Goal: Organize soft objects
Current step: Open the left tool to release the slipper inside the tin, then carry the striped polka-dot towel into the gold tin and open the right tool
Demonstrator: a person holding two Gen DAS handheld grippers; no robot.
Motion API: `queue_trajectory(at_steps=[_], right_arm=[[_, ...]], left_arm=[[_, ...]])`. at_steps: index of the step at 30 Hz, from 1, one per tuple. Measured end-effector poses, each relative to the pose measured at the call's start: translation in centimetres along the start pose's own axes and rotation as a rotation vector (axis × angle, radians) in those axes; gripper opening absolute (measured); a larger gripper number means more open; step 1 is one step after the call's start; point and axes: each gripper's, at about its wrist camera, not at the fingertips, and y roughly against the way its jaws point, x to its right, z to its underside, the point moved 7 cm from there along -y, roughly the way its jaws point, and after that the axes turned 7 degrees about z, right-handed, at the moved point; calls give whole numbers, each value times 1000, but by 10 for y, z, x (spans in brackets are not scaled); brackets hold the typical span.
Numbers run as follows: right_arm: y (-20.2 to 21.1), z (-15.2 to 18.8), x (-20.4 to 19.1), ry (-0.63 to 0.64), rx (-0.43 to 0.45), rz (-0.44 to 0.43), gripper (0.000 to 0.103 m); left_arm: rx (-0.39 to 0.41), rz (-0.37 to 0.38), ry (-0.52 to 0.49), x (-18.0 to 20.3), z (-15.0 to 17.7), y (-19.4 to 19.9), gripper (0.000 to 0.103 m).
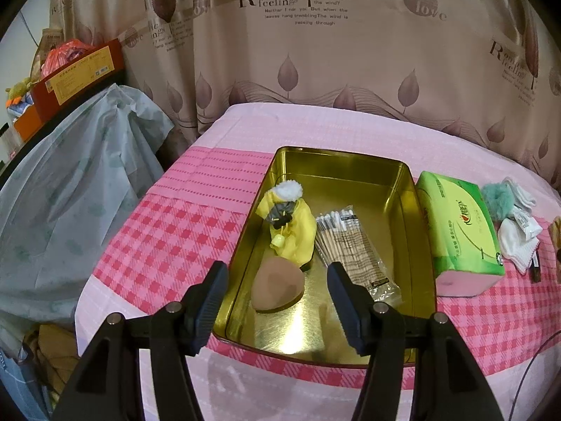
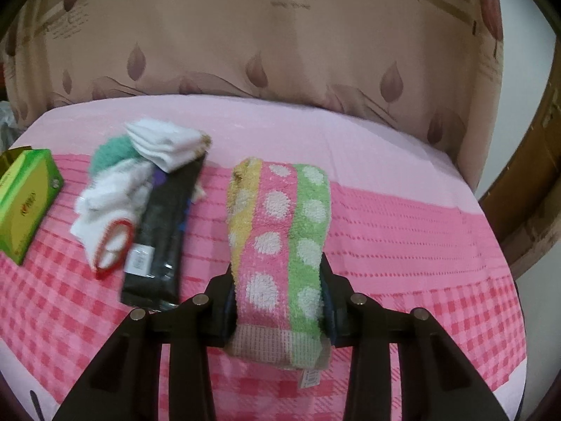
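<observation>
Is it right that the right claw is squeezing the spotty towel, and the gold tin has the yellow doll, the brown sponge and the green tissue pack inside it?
Not quite. The green tissue pack lies outside the gold tin, beside it on the cloth, as the left wrist view shows. Inside are the yellow doll, the brown sponge and a swab packet. The right claw does squeeze the spotty towel.

Both grippers were black plastic. The left gripper (image 1: 277, 280) carried two long fingers with ribbed inner pads (image 1: 210, 301) and angular arms pinned by four round silver pivots. The right gripper (image 2: 278, 287) was built alike; its pads (image 2: 329, 301) looked bluish, perhaps from blur.
</observation>
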Motion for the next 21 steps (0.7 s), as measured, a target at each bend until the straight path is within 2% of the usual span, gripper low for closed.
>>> queue_trajectory(at_steps=[5,11,21], right_arm=[[17,-6,-20,9,32,-43,35],[40,-16,-53,13,56,-138,35],[82,-31,-144,101,102,-315,35]], left_arm=[[-4,0,8,0,0,1,60],[-1,-8,27,-5,0,2,60],[-6,-19,67,-15,0,2,60]])
